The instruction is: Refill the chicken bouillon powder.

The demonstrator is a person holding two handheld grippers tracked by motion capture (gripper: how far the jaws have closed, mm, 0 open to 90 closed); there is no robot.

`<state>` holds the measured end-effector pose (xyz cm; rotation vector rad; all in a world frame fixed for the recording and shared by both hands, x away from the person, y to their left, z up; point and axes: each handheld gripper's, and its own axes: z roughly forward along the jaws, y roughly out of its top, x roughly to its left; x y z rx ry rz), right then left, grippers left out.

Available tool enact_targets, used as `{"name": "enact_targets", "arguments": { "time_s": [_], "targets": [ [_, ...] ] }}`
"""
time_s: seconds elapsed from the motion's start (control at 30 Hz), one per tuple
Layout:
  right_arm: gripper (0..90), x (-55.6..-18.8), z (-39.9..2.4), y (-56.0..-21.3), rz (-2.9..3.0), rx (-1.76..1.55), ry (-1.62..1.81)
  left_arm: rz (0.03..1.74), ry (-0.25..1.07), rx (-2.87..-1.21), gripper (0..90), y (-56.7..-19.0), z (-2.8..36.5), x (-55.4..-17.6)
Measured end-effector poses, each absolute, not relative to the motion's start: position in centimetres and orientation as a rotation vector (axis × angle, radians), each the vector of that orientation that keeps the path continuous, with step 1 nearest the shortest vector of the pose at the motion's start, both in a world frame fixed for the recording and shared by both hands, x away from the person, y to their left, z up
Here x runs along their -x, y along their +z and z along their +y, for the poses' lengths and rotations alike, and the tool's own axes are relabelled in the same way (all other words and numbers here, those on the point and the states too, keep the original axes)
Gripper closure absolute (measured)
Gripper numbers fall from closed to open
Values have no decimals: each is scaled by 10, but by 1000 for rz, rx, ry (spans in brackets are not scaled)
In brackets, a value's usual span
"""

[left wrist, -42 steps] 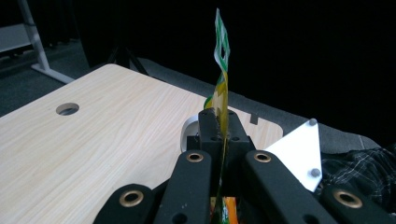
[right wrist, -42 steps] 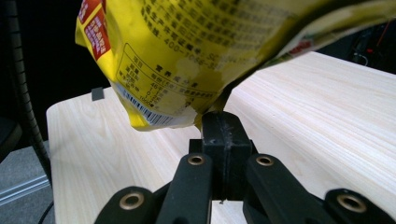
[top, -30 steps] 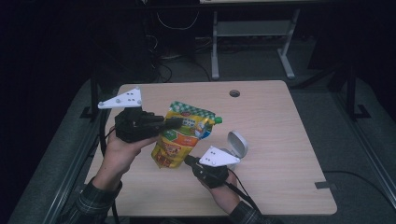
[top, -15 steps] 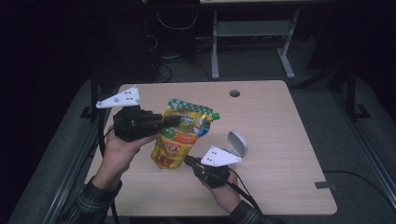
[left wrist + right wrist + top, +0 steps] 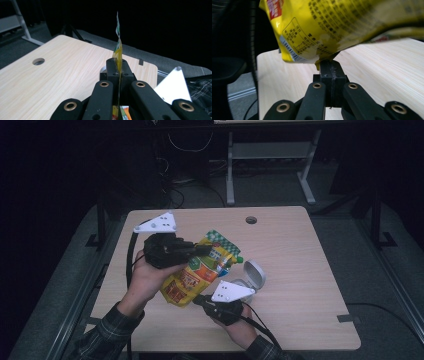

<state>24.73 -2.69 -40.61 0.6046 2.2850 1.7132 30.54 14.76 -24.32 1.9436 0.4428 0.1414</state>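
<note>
My left gripper (image 5: 202,251) is clamped on the upper edge of the yellow pouch (image 5: 197,272), jaws fully closed on the film, pouch edge-on between them (image 5: 118,53). Pouch hangs tilted above the table (image 5: 300,255), green top at 1 o'clock, bottom at 7. My right gripper (image 5: 196,298) pinches its bottom corner (image 5: 322,61), closed tight. Grey lidded case (image 5: 252,275) lies at 3 o'clock of the pouch.

A light wooden table (image 5: 300,270) occupies the frame centre, a round cable hole (image 5: 251,220) near its upper edge. A small grey open-lidded case (image 5: 252,276) lies right of centre. A metal frame (image 5: 270,160) stands at upper centre.
</note>
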Motion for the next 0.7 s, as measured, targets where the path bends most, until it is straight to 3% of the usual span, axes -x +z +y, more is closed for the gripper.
{"name": "enact_targets", "arguments": {
  "time_s": [0.7],
  "targets": [
    [900, -242, -20, -412, 2352, -493, 1738, 456, 104, -2157, 900, -275, 95, -327]
  ]
}}
